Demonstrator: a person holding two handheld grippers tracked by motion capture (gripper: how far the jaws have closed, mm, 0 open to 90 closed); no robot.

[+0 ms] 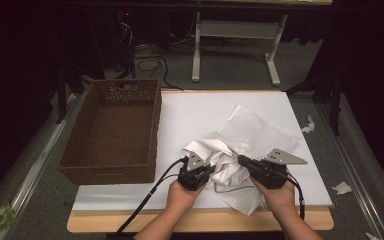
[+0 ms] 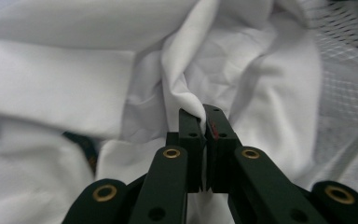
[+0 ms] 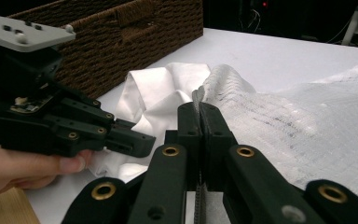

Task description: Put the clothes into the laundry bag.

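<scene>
Gripping the cloth (image 1: 230, 160) between them, both tools are clenched: left tool (image 2: 204, 116) on white fabric, right tool (image 3: 199, 109) on its mesh edge. Basket (image 1: 111, 131) lies left, nearer the left tool.

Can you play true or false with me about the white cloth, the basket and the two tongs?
1. The left tongs pinch a fold of the white cloth. True.
2. The brown basket has the cloth inside it. False: the cloth lies on the table, beside the basket.
3. The right tongs are wide open. False: they are shut on the mesh bag at its edge.
4. The basket sits left of the cloth in the high view. True.
</scene>
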